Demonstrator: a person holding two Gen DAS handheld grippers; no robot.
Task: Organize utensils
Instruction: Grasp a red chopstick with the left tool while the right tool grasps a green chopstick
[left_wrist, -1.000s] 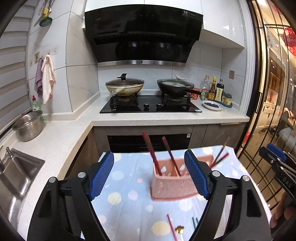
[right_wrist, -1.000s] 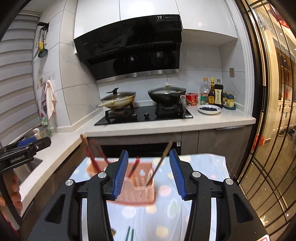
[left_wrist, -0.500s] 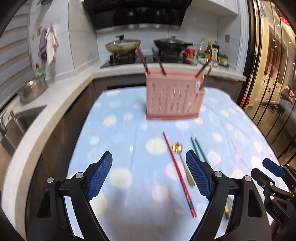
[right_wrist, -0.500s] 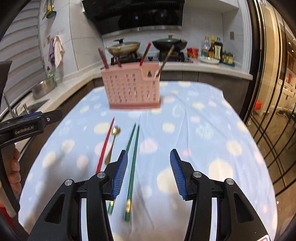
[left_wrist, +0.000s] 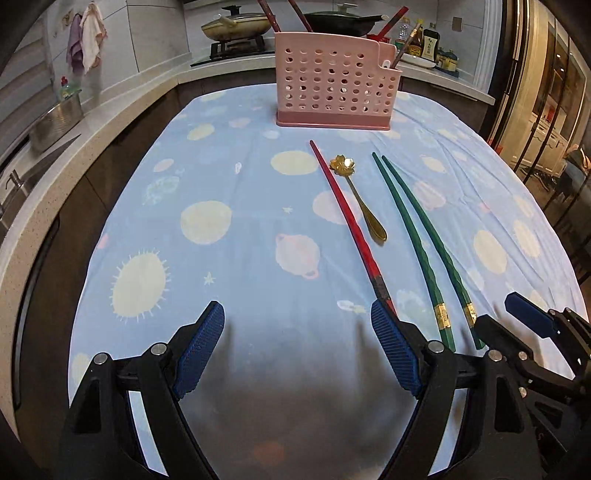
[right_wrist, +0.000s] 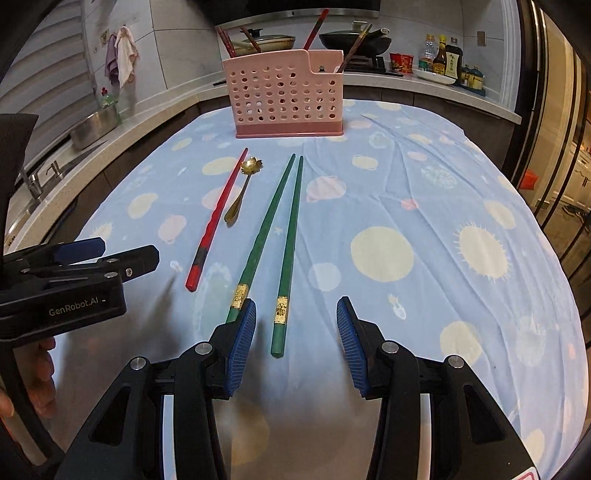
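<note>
A pink perforated utensil holder (left_wrist: 336, 81) (right_wrist: 286, 99) stands at the far side of the blue tablecloth with several chopsticks in it. In front of it lie a red chopstick (left_wrist: 347, 218) (right_wrist: 216, 218), a gold flower-bowled spoon (left_wrist: 360, 199) (right_wrist: 240, 195) and two green chopsticks (left_wrist: 410, 236) (right_wrist: 273, 221). My left gripper (left_wrist: 295, 317) is open low over the cloth with nothing between its fingers; its right finger is by the red chopstick's near end. My right gripper (right_wrist: 295, 306) is closing, with the right green chopstick's thick end between its fingers, untouched.
An L-shaped counter runs along the left and back with a sink, a steel bowl (right_wrist: 94, 127), a stove with two pans and bottles (right_wrist: 443, 59). Glass doors stand at the right. The tablecloth (right_wrist: 424, 206) is bare right of the chopsticks.
Both grippers have dropped toward the table and tipped downward. The holder now sits far ahead and the loose utensils lie just beyond the fingertips. The right jaws have narrowed slightly.
</note>
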